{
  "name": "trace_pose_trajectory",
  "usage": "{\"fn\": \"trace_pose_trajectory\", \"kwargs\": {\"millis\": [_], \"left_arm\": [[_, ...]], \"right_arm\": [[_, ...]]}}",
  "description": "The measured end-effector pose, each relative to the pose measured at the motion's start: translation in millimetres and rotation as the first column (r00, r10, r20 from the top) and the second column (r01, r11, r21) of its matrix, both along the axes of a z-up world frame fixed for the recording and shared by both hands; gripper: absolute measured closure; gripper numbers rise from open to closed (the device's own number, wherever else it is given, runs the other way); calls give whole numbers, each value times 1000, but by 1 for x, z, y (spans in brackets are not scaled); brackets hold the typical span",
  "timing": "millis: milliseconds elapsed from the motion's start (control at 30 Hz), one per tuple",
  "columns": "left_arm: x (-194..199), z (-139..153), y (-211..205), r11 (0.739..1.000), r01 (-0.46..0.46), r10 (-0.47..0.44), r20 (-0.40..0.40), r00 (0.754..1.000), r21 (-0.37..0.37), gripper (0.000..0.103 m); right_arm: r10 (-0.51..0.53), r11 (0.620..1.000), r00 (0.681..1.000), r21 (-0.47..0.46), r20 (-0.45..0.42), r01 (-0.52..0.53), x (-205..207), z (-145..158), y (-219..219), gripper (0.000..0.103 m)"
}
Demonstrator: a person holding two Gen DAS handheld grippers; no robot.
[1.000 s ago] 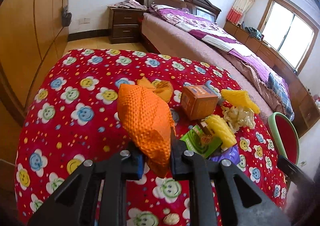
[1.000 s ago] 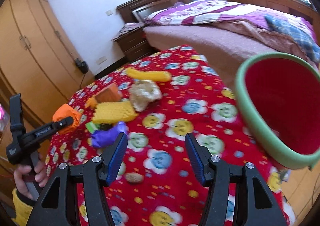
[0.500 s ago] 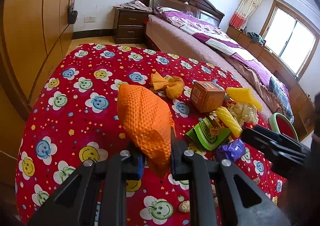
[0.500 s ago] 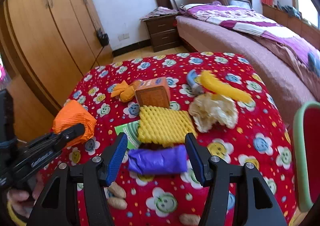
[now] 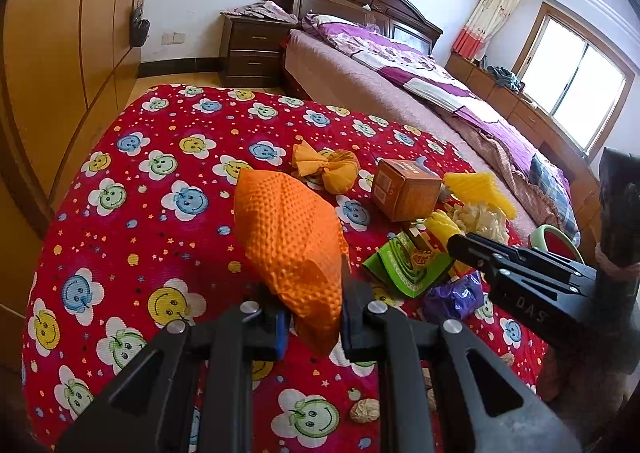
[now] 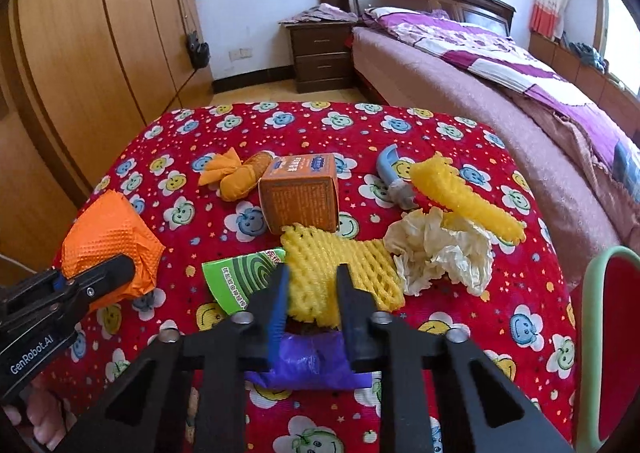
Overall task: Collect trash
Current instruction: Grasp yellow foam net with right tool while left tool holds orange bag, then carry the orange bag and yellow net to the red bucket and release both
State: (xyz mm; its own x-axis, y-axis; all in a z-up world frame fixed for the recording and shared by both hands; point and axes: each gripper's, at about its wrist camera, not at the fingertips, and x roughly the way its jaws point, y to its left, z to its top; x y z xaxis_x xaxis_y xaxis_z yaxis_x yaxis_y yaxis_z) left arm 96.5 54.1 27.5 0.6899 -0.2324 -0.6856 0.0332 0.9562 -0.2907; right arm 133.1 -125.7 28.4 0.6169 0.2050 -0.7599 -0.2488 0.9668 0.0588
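The right gripper point(image 6: 310, 293) has its blue-padded fingers point(image 6: 277, 309) drawn close together, pinching the near edge of a yellow foam fruit net point(image 6: 340, 273); a crumpled purple plastic wrapper point(image 6: 308, 365) lies just under and behind the fingers. The left gripper point(image 5: 312, 317) is clamped on a dimpled orange foam sheet point(image 5: 290, 241), held clear above the red smiley-flower tablecloth point(image 5: 140, 213).

The left half of the cloth is bare, giving free room out to its rounded edge, beyond which a wooden wardrobe point(image 6: 100, 53) stands close. On the right, the cloth edge meets a red bin with a pale green rim point(image 6: 596, 333), which is cut off by the frame, so its inside cannot be made out.

Around the net lie a flat green printed packet point(image 6: 236, 277), partly under the net, an orange cardboard box point(image 6: 300, 193) touching its far edge, a crumpled cream paper wad point(image 6: 440, 253) just beside it, and a second yellow foam net point(image 6: 464, 197) further off. A twisted orange cloth bundle point(image 6: 236, 177) and a blue-grey curved piece point(image 6: 394, 177) sit either side of the box. What the blue-grey piece is cannot be told.
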Motion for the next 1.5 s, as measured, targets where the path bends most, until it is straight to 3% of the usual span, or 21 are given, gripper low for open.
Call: {"fn": "trace_pose_trajectory", "kwargs": {"millis": [533, 800, 1167, 1500], "left_arm": [[-16, 17, -14, 1000, 12, -13, 31, 999, 24, 84], [-28, 34, -33, 998, 53, -55, 62, 997, 40, 84], [-40, 58, -78, 983, 182, -183, 91, 979, 12, 84], [-45, 73, -149, 938, 347, -347, 96, 933, 18, 84]], "right_arm": [[-115, 969, 990, 231, 85, 93, -49, 36, -56, 93], [-180, 951, 976, 276, 119, 141, -79, 49, -87, 93], [-308, 908, 938, 343, 157, 241, -124, 59, -144, 93], [-454, 838, 878, 410, 154, 361, -159, 58, -209, 93]]}}
